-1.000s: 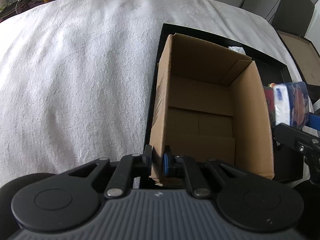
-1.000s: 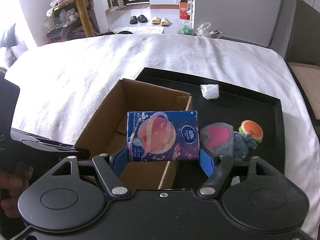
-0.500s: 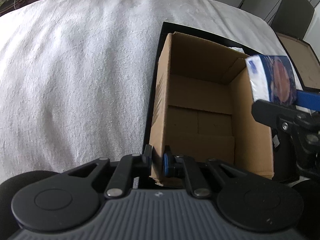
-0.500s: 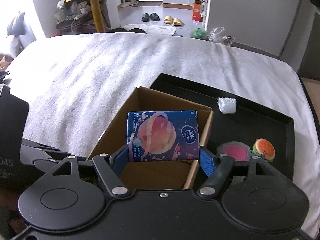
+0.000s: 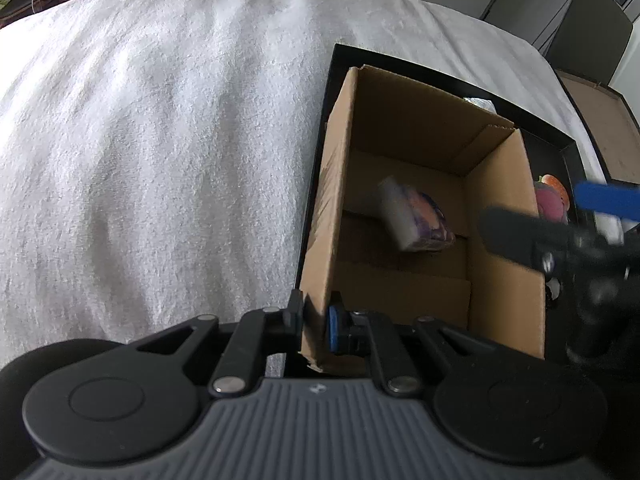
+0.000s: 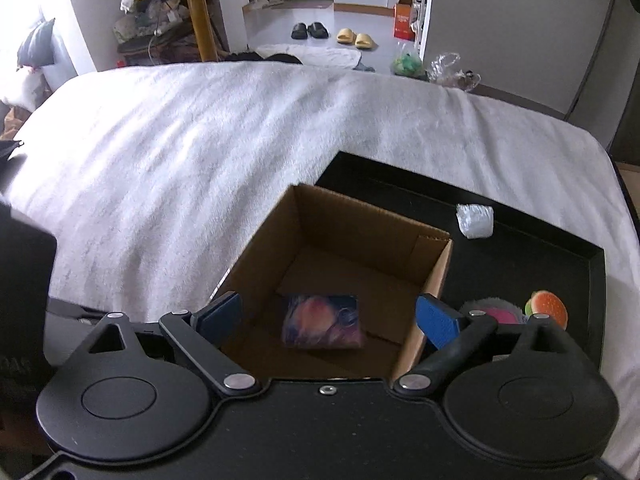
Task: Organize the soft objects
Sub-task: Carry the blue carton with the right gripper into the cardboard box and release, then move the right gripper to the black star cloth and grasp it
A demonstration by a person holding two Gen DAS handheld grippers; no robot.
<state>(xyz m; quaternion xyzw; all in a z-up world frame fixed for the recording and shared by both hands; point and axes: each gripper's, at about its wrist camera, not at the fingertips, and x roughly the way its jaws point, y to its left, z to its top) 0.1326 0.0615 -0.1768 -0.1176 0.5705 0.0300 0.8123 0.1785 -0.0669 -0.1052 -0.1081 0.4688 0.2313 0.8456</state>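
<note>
Atop white towel (image 6: 240, 140) (wrinkled), black tray (image 6: 520, 240)

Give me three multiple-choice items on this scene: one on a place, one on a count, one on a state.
1. Where is the tissue pack?
A. inside the box
B. on the blanket
C. between the right gripper's pads

2. How many soft things lie on the tray outside the box?
A. none
B. three
C. six

3. What is the left gripper doing?
A. hanging open
B. clamping the box wall
C. holding the burger toy

Answers: 1 A, it shows within the walls. 2 B, white bundle, grey plush, burger toy. 3 B, its pads pinch the cardboard edge.
</note>
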